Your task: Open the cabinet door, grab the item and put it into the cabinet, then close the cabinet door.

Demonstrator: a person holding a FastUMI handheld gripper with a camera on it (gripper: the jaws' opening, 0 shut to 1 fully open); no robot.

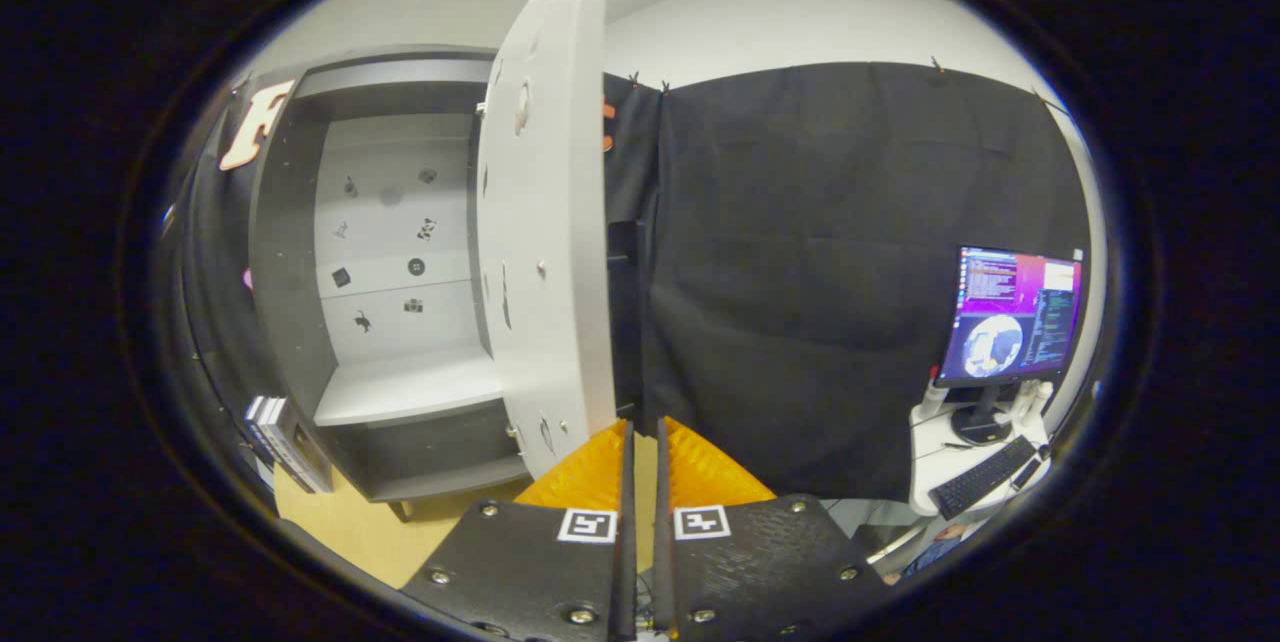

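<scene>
While the door [545,212] stands swung wide, edge-on to me, I see my gripper [641,432] right at its free edge, low down. My fingers [600,472] are drawn nearly together, with just a thin slot left between them; the door's dark handle [626,312] rises straight above that slot. Whether both fingers actually press on the handle or the door's edge I cannot tell from here.

Left of the door the cabinet [290,252] is open to me. Its back panel [395,242] carries small dark marks, and one pale shelf [410,387] crosses the lower part, with a darker bottom compartment under it. I can make out nothing lying on the shelf. The cabinet sits on a wooden tabletop [350,522], and a few books [285,442] lean just beside its lower left corner, near the tabletop's left edge. If one of those is the item, I cannot say.

Right of the door hangs the black cloth [850,272]. Beyond it, far right, a lit monitor [1012,314] stands on a white desk [935,467] with a keyboard [980,477] in front.
</scene>
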